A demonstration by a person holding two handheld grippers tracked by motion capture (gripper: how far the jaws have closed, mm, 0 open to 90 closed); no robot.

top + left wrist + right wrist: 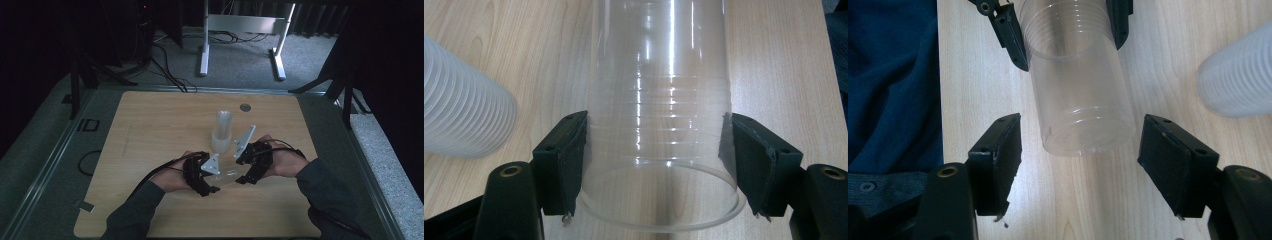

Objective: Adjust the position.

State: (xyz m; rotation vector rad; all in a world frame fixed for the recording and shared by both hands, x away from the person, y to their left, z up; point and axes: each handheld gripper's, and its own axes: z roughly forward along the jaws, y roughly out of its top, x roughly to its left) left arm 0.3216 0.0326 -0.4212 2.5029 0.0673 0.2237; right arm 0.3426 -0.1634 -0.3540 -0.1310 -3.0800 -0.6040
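Your left tool [659, 165] clamps the clear cup [659, 100] near its rim, lying above the desk [774, 60]; your right tool [1080, 150] stands parted around its base, pads clear, beside the cup stack [1238, 75].

Clear cup's [659, 100] far end beyond frame edge

The table [150, 120] is seen from above and in front by the high view. The clear cup [659, 125] is viewed closely from opposite ends by both gripper views.
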